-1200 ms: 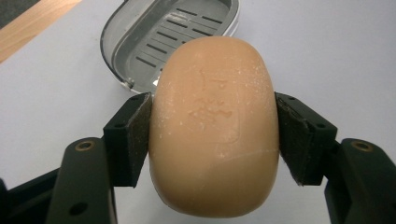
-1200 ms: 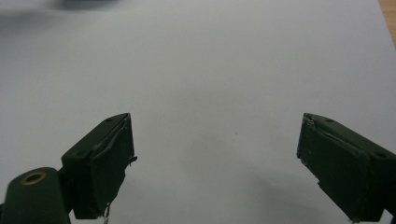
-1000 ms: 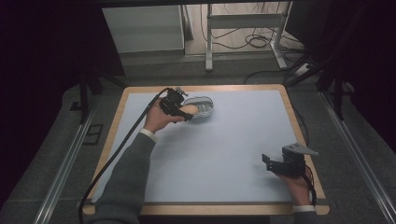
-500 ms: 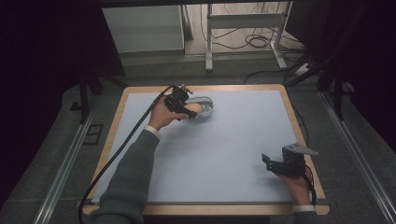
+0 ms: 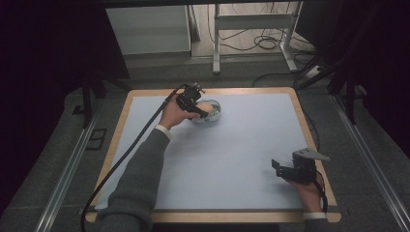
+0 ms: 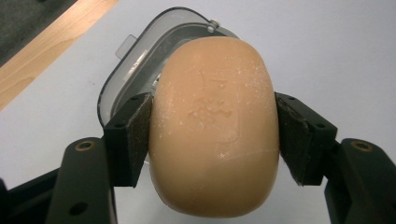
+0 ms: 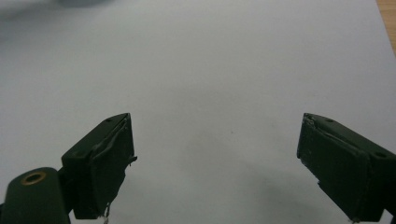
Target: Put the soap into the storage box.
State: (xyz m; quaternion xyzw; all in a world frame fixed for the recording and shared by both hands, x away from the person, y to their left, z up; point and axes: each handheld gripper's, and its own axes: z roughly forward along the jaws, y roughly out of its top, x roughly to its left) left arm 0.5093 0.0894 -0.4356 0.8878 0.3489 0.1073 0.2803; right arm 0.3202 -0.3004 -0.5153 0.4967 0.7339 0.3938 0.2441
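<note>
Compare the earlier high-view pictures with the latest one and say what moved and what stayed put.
The left hand-held gripper, shut on the tan oval soap bar, shifted slightly toward the table's far edge above the clear plastic soap case. The right hand-held gripper stayed open and in place; the case kept its spot.

Right claw (image 7: 215,158) jaws spread wide, nothing between; pale blue table mat (image 7: 215,70) beneath, wood edge (image 7: 388,18) top right.

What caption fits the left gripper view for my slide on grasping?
Left gripper clamps a tan soap bar above its clear case.
</note>
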